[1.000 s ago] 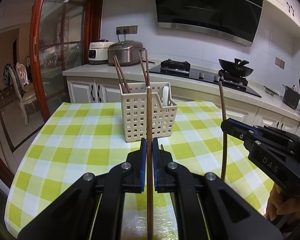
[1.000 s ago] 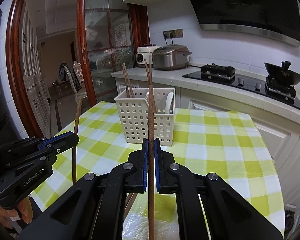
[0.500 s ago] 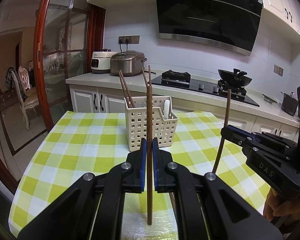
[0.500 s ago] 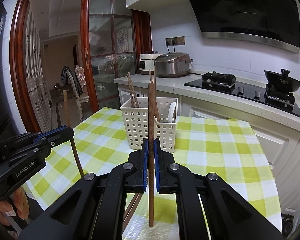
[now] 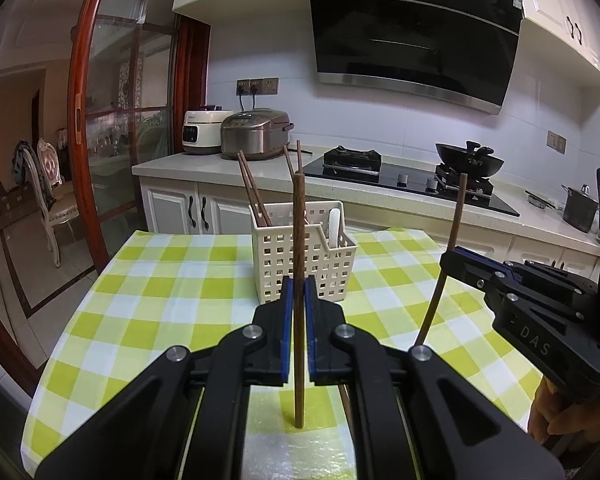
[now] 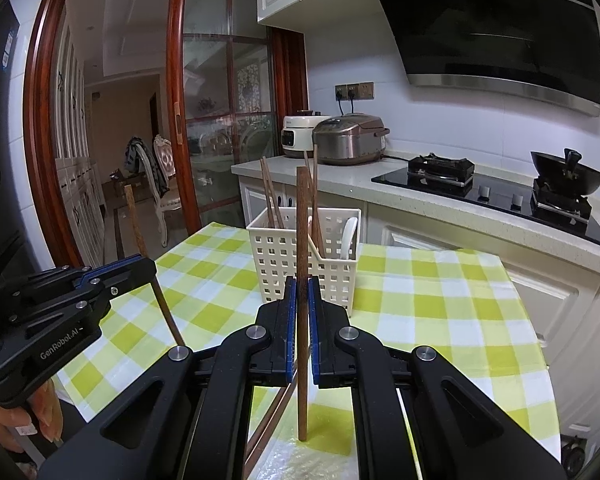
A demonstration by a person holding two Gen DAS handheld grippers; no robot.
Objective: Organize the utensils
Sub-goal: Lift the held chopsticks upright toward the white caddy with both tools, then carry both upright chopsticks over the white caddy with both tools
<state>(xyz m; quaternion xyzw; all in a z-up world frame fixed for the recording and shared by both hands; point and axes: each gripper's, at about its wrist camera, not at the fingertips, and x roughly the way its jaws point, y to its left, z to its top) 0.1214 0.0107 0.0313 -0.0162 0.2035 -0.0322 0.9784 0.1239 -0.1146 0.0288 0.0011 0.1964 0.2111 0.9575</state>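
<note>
**Each gripper clamps one chopstick upright, short of the basket**

A round table under a green, yellow and white checked tablecloth (image 5: 148, 304) spreads out ahead of and below both pairs of fingers. Beyond the fingertips of both grippers, near the table's far edge, stands a cream plastic lattice utensil basket (image 5: 304, 264), divided into compartments. Dark wooden chopsticks (image 5: 252, 188) lean out of its left and middle parts, and a white plastic spoon handle (image 5: 334, 227) stands in its right part.

The left black two-finger gripper with blue pads (image 5: 296, 300) has its jaws drawn narrow onto a brown wooden chopstick (image 5: 299, 240), held nearly upright. The stick rises above the fingertips in front of the basket, and its lower end hangs below them, over the cloth.

The right black two-finger gripper with blue pads (image 6: 300, 300) grips a second brown wooden chopstick (image 6: 302, 232) the same way, upright and pinched at about its middle. Under the right fingers, more chopsticks (image 6: 276, 412) lie slanted on the cloth.
</note>
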